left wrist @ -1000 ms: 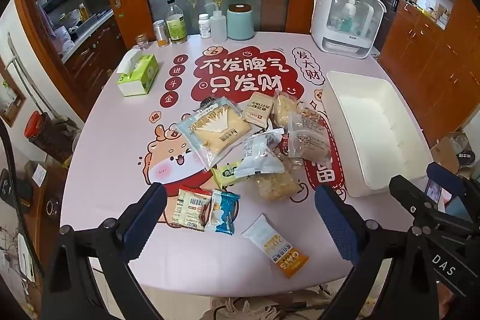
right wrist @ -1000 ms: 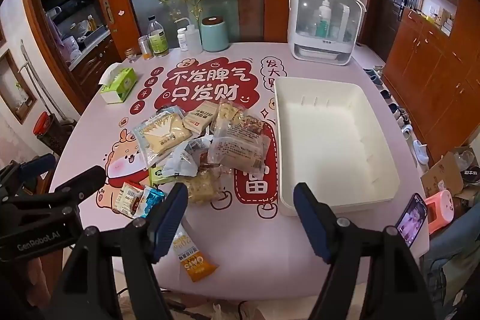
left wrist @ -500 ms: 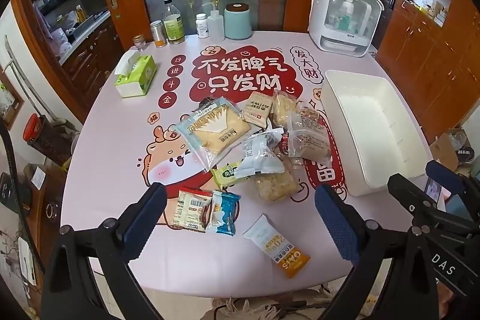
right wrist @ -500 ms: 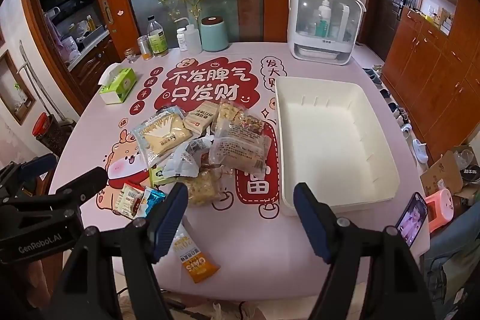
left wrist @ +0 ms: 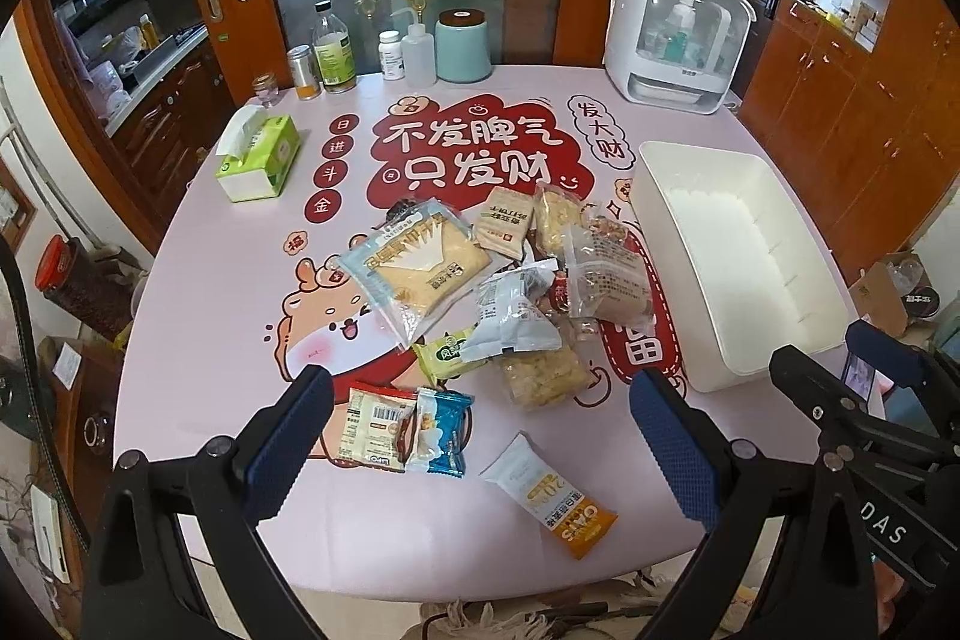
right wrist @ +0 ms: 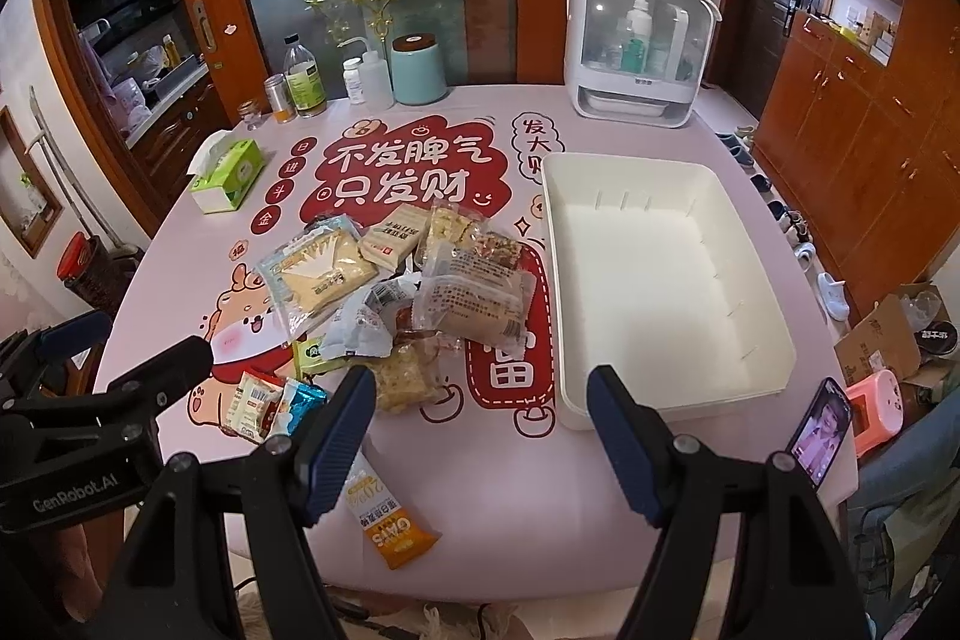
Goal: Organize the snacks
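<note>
A heap of snack packets (left wrist: 492,292) (right wrist: 408,292) lies in the middle of the pink table. An orange and white oat bar (left wrist: 549,496) (right wrist: 387,511) lies alone near the front edge. An empty white bin (left wrist: 738,262) (right wrist: 654,280) stands to the right of the heap. My left gripper (left wrist: 480,436) hovers open over the near edge, above a red-white packet (left wrist: 375,427) and a blue packet (left wrist: 441,430). My right gripper (right wrist: 480,436) is open too, held above the table's front between the heap and the bin. Nothing is between either pair of fingers.
A green tissue box (left wrist: 258,157) sits at the left. Bottles, a jar and a teal canister (left wrist: 462,43) line the far edge, beside a white cabinet-style appliance (left wrist: 678,37). A phone (right wrist: 819,430) stands at the right edge. Wooden cupboards run along the right.
</note>
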`<state>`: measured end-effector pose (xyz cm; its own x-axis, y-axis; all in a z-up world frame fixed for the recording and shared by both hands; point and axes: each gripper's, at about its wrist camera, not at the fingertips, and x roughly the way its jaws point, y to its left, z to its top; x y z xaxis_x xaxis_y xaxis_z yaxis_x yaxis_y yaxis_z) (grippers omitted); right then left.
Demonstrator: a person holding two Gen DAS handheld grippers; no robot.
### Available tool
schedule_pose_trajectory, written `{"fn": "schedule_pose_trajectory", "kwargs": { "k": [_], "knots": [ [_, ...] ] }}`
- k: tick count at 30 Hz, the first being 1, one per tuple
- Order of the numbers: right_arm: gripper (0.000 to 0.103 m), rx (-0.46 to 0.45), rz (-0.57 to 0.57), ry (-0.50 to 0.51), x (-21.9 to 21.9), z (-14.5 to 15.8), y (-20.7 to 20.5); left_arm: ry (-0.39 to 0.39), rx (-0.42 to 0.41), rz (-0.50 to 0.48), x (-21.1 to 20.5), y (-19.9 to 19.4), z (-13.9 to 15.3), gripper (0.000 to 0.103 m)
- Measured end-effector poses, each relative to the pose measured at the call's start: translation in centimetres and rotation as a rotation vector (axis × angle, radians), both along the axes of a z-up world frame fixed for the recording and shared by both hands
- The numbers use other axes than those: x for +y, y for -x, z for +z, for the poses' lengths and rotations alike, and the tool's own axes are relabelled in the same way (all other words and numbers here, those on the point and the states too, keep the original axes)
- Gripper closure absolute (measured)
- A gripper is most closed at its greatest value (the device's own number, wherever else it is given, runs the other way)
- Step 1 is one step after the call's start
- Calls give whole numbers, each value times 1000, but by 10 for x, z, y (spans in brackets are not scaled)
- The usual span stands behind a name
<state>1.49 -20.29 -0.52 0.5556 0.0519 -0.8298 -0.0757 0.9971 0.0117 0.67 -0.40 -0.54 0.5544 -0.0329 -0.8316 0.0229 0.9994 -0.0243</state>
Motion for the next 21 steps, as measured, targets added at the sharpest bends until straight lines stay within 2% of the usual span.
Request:
{"fn": "schedule_pose_trajectory", "kwargs": {
  "k": [6,11,21],
  "knots": [
    [29,-1,-10,1,0,-1,-2,15,-22,-6,4,0,4,4],
    [29,-2,-10,1,0,-2,-2,-16,-47,-8,2,0,9,4],
    [29,-1,-12,2,0,-2,-3,-26,-47,-8,0,0,11,4]
  ]
}}
